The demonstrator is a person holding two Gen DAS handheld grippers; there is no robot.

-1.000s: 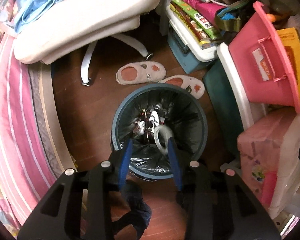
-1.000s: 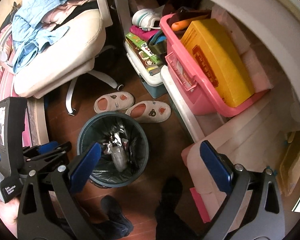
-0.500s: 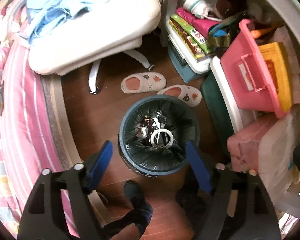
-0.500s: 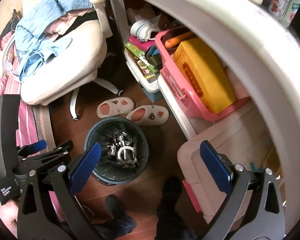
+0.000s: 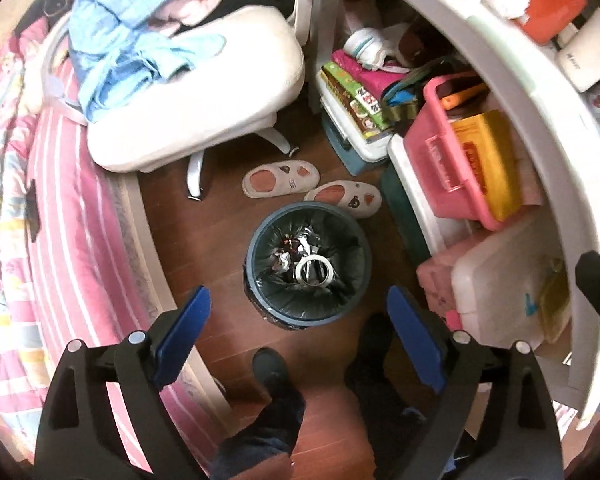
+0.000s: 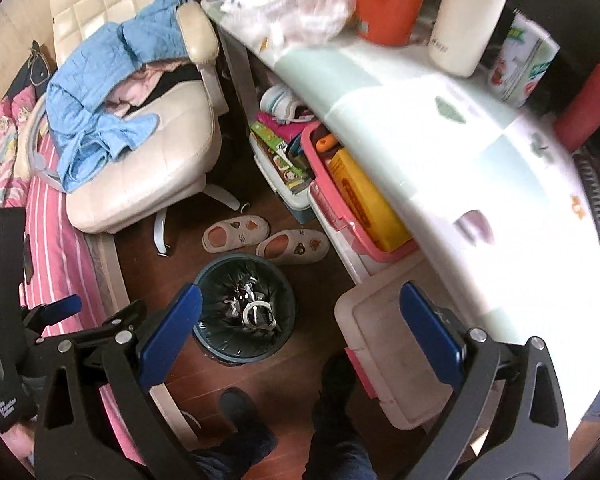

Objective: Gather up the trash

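A round dark blue trash bin (image 5: 260, 240) with a black liner stands on the wooden floor; it also shows in the right wrist view (image 6: 204, 280). Inside lie crumpled scraps and a white tape ring (image 5: 314, 271), also seen in the right wrist view (image 6: 259, 312). My left gripper (image 5: 298, 338) is open and empty, well above the bin. My right gripper (image 6: 298, 338) is open and empty, above the bin's right side. The left gripper's body (image 6: 64, 336) shows at the left of the right wrist view.
A white office chair (image 5: 204, 92) with blue clothes stands behind the bin. Two slippers (image 5: 280, 178) lie by it. A pink-striped bed (image 5: 52, 240) is at left. A white desk (image 6: 440, 128) with bottles, and storage boxes with a pink basket (image 5: 452, 160) beneath, are at right.
My left gripper opened and let go of the tape ring, which now lies in the bin. Both grippers have risen away from the bin, so the desk top comes into view.
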